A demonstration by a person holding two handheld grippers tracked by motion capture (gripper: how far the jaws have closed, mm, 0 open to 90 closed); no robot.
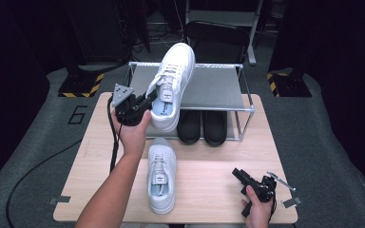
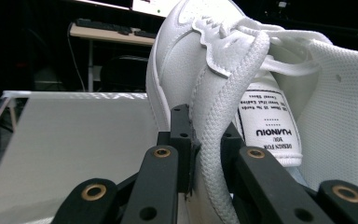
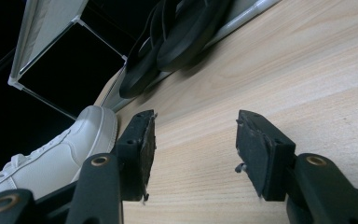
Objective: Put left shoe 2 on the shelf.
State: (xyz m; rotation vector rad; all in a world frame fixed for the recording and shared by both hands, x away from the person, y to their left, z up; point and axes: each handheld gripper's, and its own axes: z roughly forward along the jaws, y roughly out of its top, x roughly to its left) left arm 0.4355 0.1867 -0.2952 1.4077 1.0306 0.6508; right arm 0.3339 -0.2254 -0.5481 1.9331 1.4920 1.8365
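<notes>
The left gripper (image 1: 148, 102) is clamped on the padded collar of a white sneaker (image 1: 173, 80), holding it up in the air, toe pointing far, over the left part of the rack (image 1: 218, 88). In the left gripper view the collar (image 2: 214, 154) sits pinched between the black jaws. Its mate (image 1: 161, 173) lies flat on the table (image 1: 209, 190), near the person. A black pair (image 1: 202, 126) sits under the rack's shelf. The right gripper (image 1: 244, 176) rests near the right edge, jaws apart with nothing between them.
</notes>
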